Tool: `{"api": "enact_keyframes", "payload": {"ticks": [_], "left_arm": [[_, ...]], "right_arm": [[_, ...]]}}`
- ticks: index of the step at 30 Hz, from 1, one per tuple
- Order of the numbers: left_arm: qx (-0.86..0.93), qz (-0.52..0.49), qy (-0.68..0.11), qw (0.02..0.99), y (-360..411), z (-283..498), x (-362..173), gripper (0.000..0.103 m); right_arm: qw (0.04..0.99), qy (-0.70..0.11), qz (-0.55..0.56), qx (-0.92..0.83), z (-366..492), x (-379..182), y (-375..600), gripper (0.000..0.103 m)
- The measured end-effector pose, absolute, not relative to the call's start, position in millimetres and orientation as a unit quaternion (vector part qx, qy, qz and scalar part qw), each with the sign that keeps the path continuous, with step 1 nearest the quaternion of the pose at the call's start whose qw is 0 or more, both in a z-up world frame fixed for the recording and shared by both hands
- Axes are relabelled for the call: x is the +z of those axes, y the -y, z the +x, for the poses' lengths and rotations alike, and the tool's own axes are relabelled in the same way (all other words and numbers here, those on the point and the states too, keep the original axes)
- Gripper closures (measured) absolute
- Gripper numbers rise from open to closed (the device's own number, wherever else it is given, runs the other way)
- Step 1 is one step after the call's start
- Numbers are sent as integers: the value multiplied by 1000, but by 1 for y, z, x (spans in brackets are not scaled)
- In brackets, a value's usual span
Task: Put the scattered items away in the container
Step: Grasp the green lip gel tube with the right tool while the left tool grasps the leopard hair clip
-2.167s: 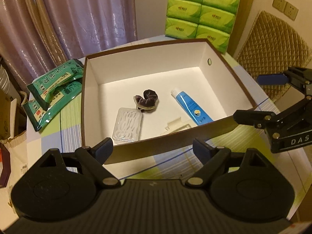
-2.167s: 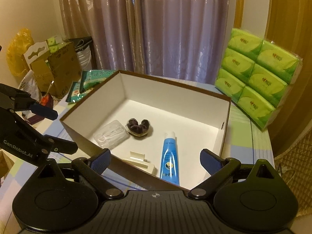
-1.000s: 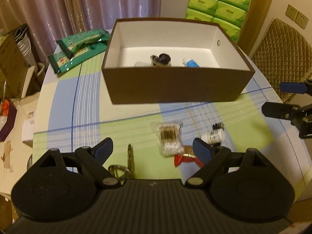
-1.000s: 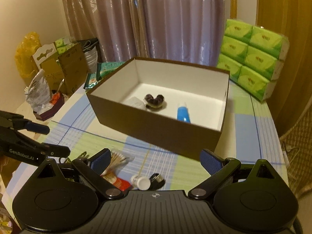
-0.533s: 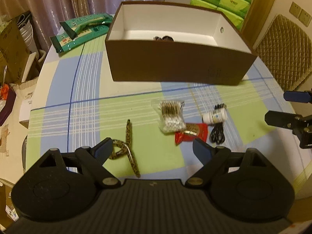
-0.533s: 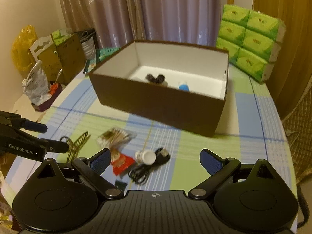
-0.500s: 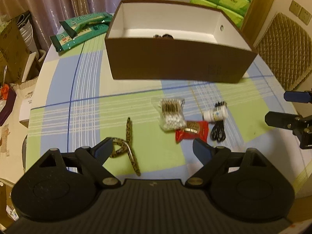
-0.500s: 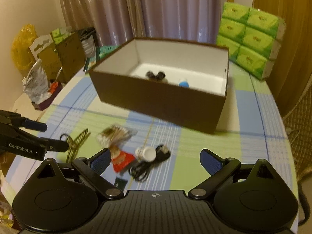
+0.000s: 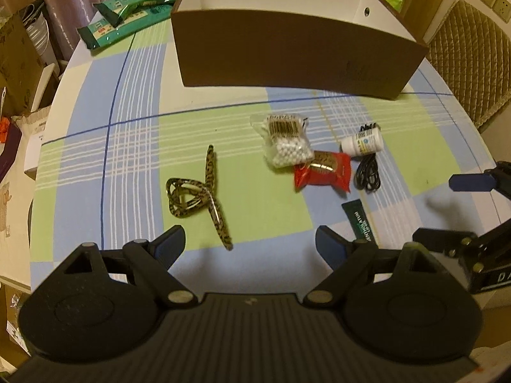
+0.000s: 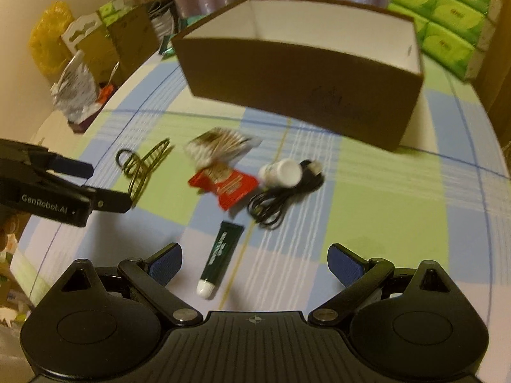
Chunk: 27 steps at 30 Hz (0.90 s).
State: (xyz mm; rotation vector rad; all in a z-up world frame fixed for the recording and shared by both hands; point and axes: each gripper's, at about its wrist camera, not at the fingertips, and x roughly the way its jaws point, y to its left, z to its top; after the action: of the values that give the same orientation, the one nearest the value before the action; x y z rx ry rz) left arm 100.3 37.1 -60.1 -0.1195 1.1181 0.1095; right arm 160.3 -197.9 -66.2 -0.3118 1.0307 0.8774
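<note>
Your left tool (image 9: 250, 244) hangs over the near edge of the counter (image 9: 95, 146) with its fingers spread wide and nothing between them; your right tool (image 10: 255, 263) is spread the same way and empty. In the right wrist view a dark green tube (image 10: 219, 253) lies just ahead at 12 o'clock, white cap toward you. Beyond it, at 12 to 1 o'clock, sit a red packet (image 10: 228, 185), a coiled black cable (image 10: 281, 201) and a small white bottle (image 10: 282, 172) touching the cable. The bag of cotton swabs (image 9: 287, 140) overlaps the red packet's far edge. At 11 o'clock in the left wrist view lies the leopard-print hair clip (image 9: 199, 196). Farthest, at 12 o'clock, stands the brown box (image 9: 297, 48), open-topped; its contents are hidden by the near wall.
</note>
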Motion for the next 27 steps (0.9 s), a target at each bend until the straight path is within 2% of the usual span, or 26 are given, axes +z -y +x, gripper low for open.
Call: {"api": "enact_keyframes", "payload": {"ticks": [5, 7, 9, 12, 19, 23, 26, 27], "left_arm": [[54, -58, -532, 843, -41, 100, -65, 17], [55, -59, -535, 841, -43, 99, -67, 17], [57, -58, -536, 840, -45, 97, -69, 17], [59, -57, -538, 839, -50, 94, -72, 17], [66, -56, -538, 839, -62, 90, -75, 17], [65, -53, -537, 839, -66, 89, -76, 17], [61, -51, -535, 841, -67, 90, -77, 17], [60, -50, -534, 842, -67, 90, -77, 17]], "right_arm": [[759, -479, -164, 410, 156, -80, 186, 9], [756, -479, -169, 413, 154, -84, 182, 23], [752, -483, -171, 414, 153, -89, 177, 30], [748, -488, -167, 418, 151, -95, 173, 48], [751, -490, -169, 409, 143, -108, 161, 66], [761, -482, -176, 397, 140, -112, 157, 71], [763, -480, -177, 395, 140, -116, 157, 80], [765, -478, -178, 394, 140, -116, 157, 88]]}}
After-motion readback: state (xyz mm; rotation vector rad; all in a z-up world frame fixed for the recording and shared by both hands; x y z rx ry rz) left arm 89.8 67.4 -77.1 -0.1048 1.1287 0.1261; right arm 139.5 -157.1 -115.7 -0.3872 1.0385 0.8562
